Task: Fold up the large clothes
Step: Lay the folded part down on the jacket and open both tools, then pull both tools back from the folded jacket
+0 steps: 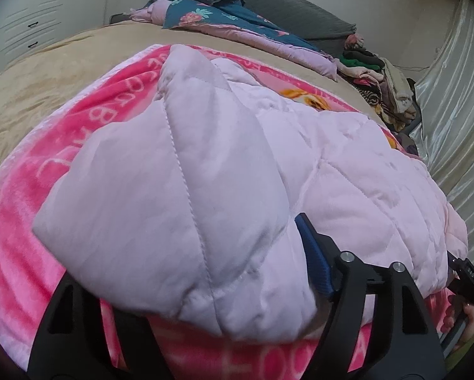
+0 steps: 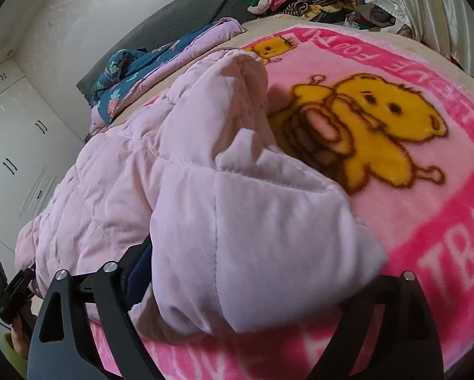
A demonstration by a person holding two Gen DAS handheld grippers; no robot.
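Observation:
A pale pink quilted jacket (image 1: 205,196) lies bunched on a bright pink blanket (image 1: 25,272) with a yellow bear print (image 2: 379,126). My left gripper (image 1: 205,300) is shut on a fold of the jacket, which drapes over and hides most of the fingers; one blue pad (image 1: 313,253) shows at the right. My right gripper (image 2: 252,285) is shut on another fold of the jacket (image 2: 237,221), which covers the gap between its fingers. The right gripper also shows at the lower right edge of the left wrist view (image 1: 464,281).
The blanket lies on a beige bed cover (image 1: 47,72). A teal floral quilt (image 1: 224,15) and a grey pillow (image 1: 300,6) lie at the bed's far side. A pile of mixed clothes (image 1: 382,82) sits by a shiny white curtain (image 1: 458,110). White cabinets (image 2: 15,145) stand behind.

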